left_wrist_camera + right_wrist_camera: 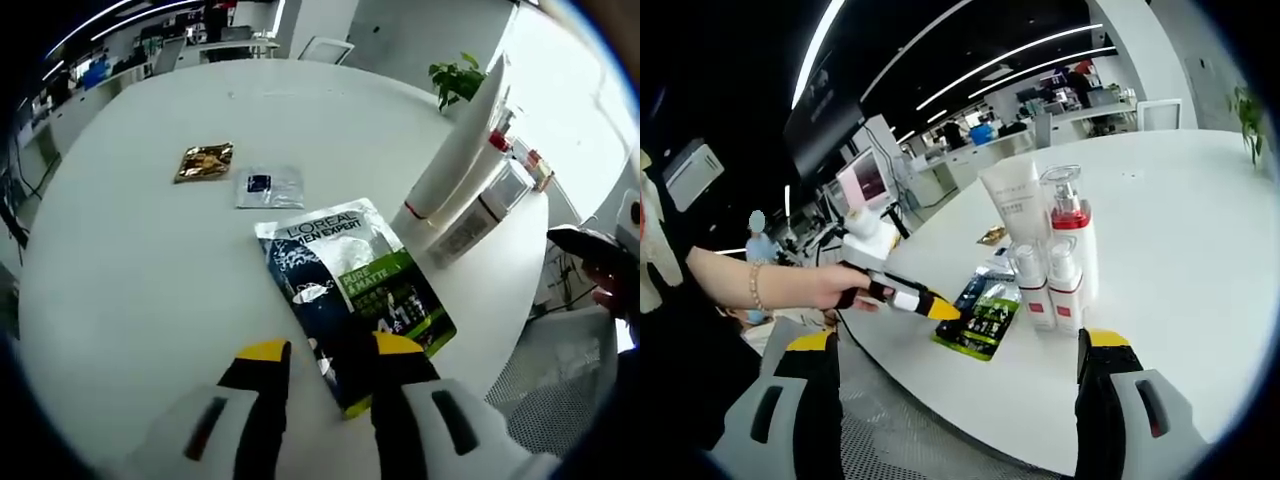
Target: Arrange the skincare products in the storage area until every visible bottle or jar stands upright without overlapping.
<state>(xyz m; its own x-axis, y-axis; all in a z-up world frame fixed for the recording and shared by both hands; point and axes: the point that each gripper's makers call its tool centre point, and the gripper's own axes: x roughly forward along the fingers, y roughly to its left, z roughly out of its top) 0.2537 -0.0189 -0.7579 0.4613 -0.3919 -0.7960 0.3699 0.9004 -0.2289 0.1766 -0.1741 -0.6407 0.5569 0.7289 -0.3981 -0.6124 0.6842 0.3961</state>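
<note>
From the left gripper view, my left gripper (328, 352) sits with its jaws apart over the near end of the L'Oreal sachet (353, 292), which lies flat on the white round table (120, 270); I cannot tell if they touch it. Beyond it lie a small silver sachet (268, 186) and a gold sachet (204, 162), apart from each other. In the right gripper view, my right gripper (960, 345) is spread wide and empty. Ahead, 2 small bottles (1050, 285) stand upright together, with a red-collared pump bottle (1068, 225) and a white tube (1015, 200) behind.
</note>
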